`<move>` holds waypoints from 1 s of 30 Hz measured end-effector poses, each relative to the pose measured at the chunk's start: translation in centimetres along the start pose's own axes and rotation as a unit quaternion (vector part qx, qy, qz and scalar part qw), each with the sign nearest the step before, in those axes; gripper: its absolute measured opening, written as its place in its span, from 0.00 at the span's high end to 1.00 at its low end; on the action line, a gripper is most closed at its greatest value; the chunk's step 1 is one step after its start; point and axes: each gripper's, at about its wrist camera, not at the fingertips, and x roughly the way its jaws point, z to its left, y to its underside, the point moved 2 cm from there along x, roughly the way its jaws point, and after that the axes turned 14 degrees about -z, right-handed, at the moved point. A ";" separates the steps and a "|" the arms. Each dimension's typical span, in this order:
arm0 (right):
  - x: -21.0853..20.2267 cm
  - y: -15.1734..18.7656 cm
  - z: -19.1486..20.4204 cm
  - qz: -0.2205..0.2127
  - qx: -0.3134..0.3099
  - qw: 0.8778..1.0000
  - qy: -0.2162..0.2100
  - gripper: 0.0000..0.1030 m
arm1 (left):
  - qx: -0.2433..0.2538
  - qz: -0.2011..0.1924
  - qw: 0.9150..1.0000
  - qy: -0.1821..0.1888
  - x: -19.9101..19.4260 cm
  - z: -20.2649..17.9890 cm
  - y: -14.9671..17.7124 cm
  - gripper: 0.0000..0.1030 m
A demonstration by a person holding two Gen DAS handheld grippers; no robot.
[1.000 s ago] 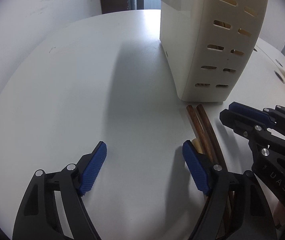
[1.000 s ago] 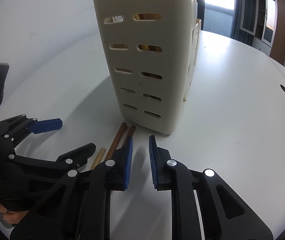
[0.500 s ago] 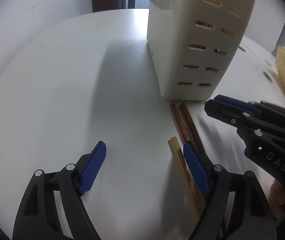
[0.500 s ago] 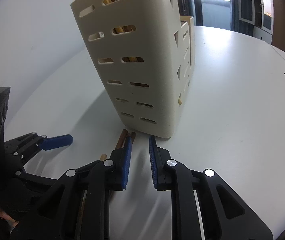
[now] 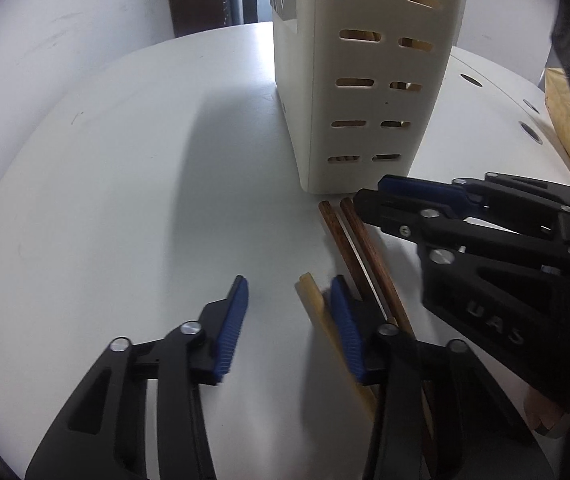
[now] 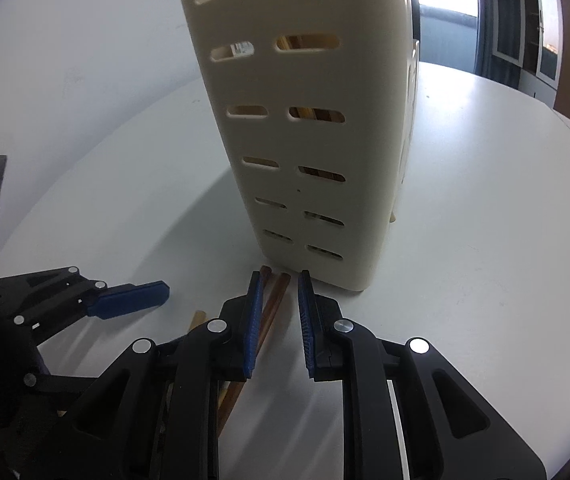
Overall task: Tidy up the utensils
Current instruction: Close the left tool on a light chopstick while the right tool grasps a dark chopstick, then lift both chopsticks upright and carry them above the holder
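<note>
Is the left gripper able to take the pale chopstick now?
Probably yes. The pale chopstick lies flat on the table between the fingers of the left gripper, beside one pad; its jaws are closing, and nothing lies over it.

left gripper [image 5: 289, 320] closing, empty

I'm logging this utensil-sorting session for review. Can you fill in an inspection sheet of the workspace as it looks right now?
Surface: white round table, bare to the left.
Job's things: cream slotted utensil holder upright, sticks visible through its slots; two dark brown chopsticks and one pale chopstick lying flat before it.
Clutter: yellowish item at the far right edge, unclear.
Grippers: left gripper closing, pale chopstick just inside its right pad, not clamped; right gripper narrowly open over the brown chopsticks, not gripping.
Cables: nothing seen.
Surroundings: white wall, dark doorway, window.
</note>
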 end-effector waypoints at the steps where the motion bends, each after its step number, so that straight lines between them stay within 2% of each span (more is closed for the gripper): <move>1: 0.5 0.1 -0.1 0.011 0.004 1.000 -0.001 0.82 | 0.000 -0.001 1.000 -0.001 0.0 0.0 0.0 0.70; 3: 0.8 0.4 0.0 0.024 0.007 1.000 -0.010 0.82 | -0.001 -0.001 1.000 -0.004 -0.1 -0.2 -0.3 0.76; 6: 0.7 0.5 0.5 0.030 -0.027 0.999 0.012 0.81 | -0.007 0.000 1.000 -0.007 -0.6 -0.2 0.1 0.87; 9: 0.3 1.2 2.0 0.031 -0.051 0.998 0.029 0.82 | -0.015 0.001 1.000 -0.003 -0.7 0.0 0.0 0.89; 10: 0.2 1.2 2.1 0.031 -0.052 0.998 0.031 0.86 | -0.018 0.000 1.000 -0.002 -0.6 0.1 0.0 0.90; 14: -0.3 1.4 1.8 0.028 -0.030 0.999 0.021 0.92 | -0.029 0.002 1.000 0.009 -0.5 0.5 -0.2 0.94; 18: -1.6 1.0 0.8 0.008 0.007 1.000 0.010 0.92 | -0.034 0.007 0.999 0.012 -0.5 0.8 -0.3 0.94; 24: -5.2 0.1 -0.4 -0.028 0.032 0.999 -0.021 0.92 | -0.065 0.015 0.997 0.037 -0.5 2.0 -0.5 0.94; 30: -11.2 -2.1 -1.6 -0.102 0.065 0.991 -0.064 0.92 | -0.079 -0.025 0.995 0.064 -2.9 2.3 -1.9 0.94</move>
